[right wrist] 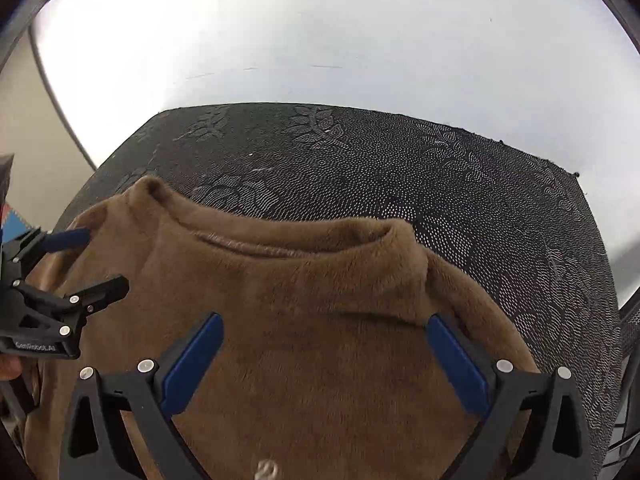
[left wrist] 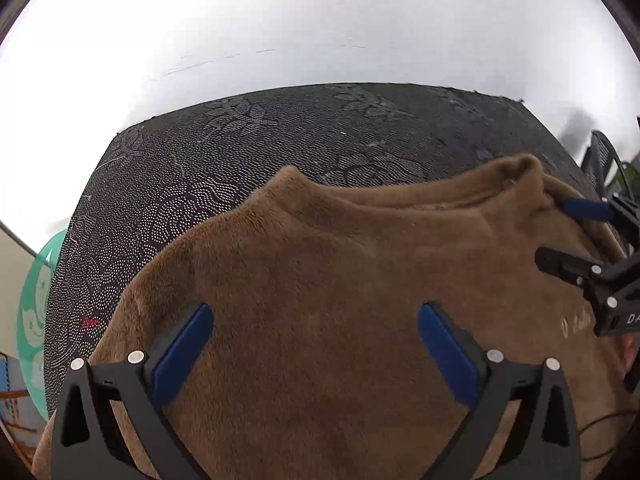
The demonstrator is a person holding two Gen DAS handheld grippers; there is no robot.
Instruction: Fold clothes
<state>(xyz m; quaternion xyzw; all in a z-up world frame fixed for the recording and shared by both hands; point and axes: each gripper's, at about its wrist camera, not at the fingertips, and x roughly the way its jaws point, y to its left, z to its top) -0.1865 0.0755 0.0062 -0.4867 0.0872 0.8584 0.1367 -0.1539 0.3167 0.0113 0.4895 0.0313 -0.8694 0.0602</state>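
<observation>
A brown fleece top (left wrist: 340,300) lies on a black dotted cloth (left wrist: 240,152) that covers the bench, filling the near half of both views. Its nap is thick and soft. The far edge forms a shallow curve with a raised hump at each end, and a rolled hem (right wrist: 304,236) runs between the humps. Pale lettering (left wrist: 576,320) shows on the fabric at the near right in the left view, too blurred to read; a small pale mark (right wrist: 266,470) sits at the near edge of the right view.

The left tongs (left wrist: 316,356) hang over the middle of the top with their blue pads (left wrist: 182,354) wide apart and nothing between them. Whether they touch the fleece cannot be told.

The right tongs (right wrist: 326,364) are likewise spread wide over the fabric, empty, their right pad (right wrist: 460,364) just beside a fold below the right hump. In the left view the right tongs come in from the right, one blue finger (left wrist: 588,209) against the hump there and the black one lower down, apart from it.

In the right view the left tongs (right wrist: 98,262) enter from the left in the same manner, fingers apart beside the left hump.

Beyond the cloth the surface is plain white (right wrist: 320,40). A teal round object (left wrist: 38,312) shows at the left edge of the left view.
</observation>
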